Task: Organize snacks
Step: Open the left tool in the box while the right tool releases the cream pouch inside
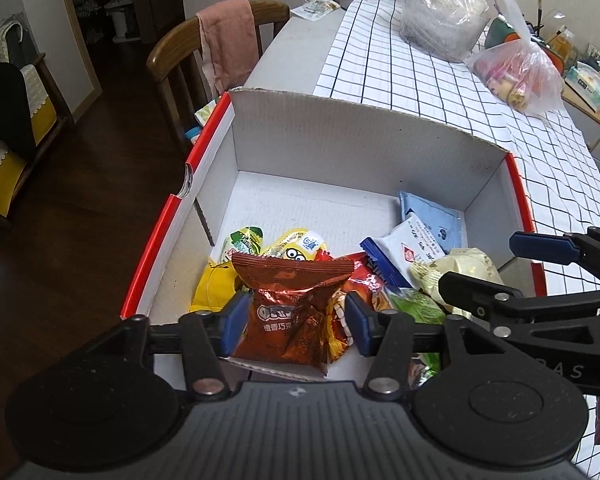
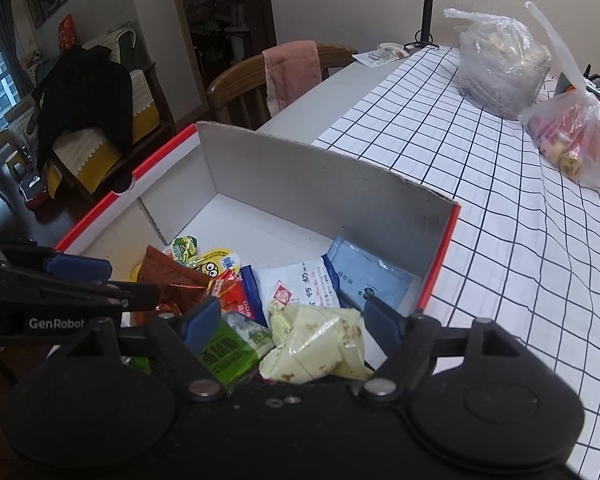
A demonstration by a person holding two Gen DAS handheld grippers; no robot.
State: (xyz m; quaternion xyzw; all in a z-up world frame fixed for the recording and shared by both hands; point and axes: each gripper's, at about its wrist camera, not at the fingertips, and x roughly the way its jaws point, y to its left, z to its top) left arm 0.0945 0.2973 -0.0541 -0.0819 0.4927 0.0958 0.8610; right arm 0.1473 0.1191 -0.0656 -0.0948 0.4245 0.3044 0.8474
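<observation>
A white cardboard box with red rims stands on the table, with several snack packets piled at its near end. My left gripper is over that end, its blue pads on both sides of a brown foil packet, touching it. My right gripper is beside it, jaws wide, with a pale yellow-green packet and a green packet between them; contact is unclear. A white-and-blue packet and a light blue sachet lie further in.
A checked cloth covers the table right of the box. Two plastic bags with goods and a desk lamp stand at the far end. A wooden chair with a pink towel is behind the box.
</observation>
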